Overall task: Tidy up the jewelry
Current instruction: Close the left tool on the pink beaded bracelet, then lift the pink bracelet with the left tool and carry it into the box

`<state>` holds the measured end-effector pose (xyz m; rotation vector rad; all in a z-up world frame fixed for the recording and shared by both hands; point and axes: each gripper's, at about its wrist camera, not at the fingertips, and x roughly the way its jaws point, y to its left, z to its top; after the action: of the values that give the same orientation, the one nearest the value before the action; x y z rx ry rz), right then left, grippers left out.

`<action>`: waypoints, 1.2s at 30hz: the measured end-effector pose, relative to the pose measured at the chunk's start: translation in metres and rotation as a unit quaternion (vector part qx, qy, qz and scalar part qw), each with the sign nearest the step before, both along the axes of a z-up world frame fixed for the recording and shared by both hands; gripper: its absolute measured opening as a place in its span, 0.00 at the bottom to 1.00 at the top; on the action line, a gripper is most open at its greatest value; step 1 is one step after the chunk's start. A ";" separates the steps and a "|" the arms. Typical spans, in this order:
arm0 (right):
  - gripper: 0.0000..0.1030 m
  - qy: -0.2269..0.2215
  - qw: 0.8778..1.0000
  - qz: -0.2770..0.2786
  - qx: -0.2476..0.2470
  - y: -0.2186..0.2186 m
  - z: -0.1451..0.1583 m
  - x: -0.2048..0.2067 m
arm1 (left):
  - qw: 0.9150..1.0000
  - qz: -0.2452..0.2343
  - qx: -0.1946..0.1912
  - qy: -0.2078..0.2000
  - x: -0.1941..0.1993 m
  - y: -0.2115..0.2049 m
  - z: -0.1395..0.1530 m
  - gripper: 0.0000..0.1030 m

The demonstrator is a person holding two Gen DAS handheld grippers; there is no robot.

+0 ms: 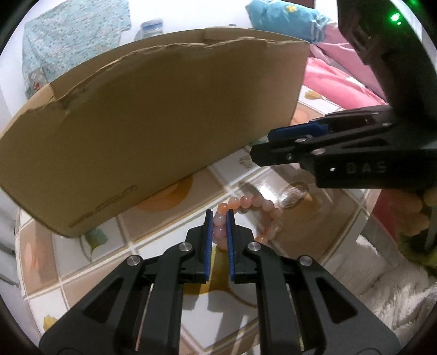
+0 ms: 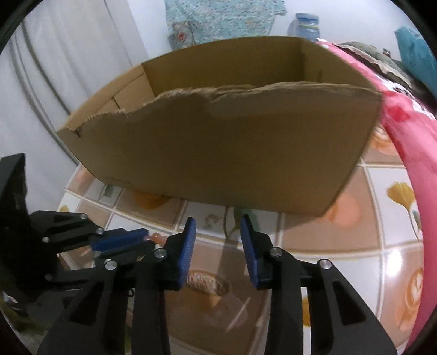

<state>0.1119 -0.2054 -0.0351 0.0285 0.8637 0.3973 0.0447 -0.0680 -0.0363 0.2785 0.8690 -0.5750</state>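
Note:
A bracelet of pink and peach beads (image 1: 263,205) lies on the tiled tabletop just in front of a brown cardboard box (image 1: 153,131). My left gripper (image 1: 219,216) points down at it, its blue pads (image 1: 209,232) pressing on two or three beads at the bracelet's left side. In the right wrist view the same gripper (image 2: 146,236) shows at the left with a few beads (image 2: 158,238) at its tips. My right gripper (image 2: 217,225) hovers open over the table with nothing between its fingers. From the left wrist view it (image 1: 260,146) hangs above and right of the bracelet.
The open box (image 2: 232,153) has a torn front rim and stands close behind both grippers. The table (image 2: 352,240) has a glossy tile-pattern cover. Pink bedding (image 1: 336,79) and a teal pillow (image 1: 284,19) lie to the right; something white and fluffy (image 1: 390,295) sits at the lower right.

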 end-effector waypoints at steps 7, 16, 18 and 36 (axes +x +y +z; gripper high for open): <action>0.25 -0.006 0.998 0.020 -0.051 0.018 -0.006 0.007 | 1.000 0.017 -0.011 0.004 0.004 0.014 0.001 0.08; 0.06 -0.005 0.996 0.033 -0.081 0.027 -0.007 0.005 | 1.000 0.017 -0.011 0.000 0.006 0.013 0.000 0.08; 0.04 0.000 0.997 0.033 -0.076 0.026 -0.006 0.006 | 1.000 0.019 -0.014 0.000 0.004 0.016 0.000 0.08; 0.02 -0.031 0.999 -0.019 0.018 -0.024 0.045 -0.018 | 0.997 0.034 -0.068 -0.011 -0.003 0.026 0.009 0.08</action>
<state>0.0935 -0.2291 0.0097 0.0650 0.7944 0.3767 0.0417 -0.0424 -0.0269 0.1315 0.8107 -0.5645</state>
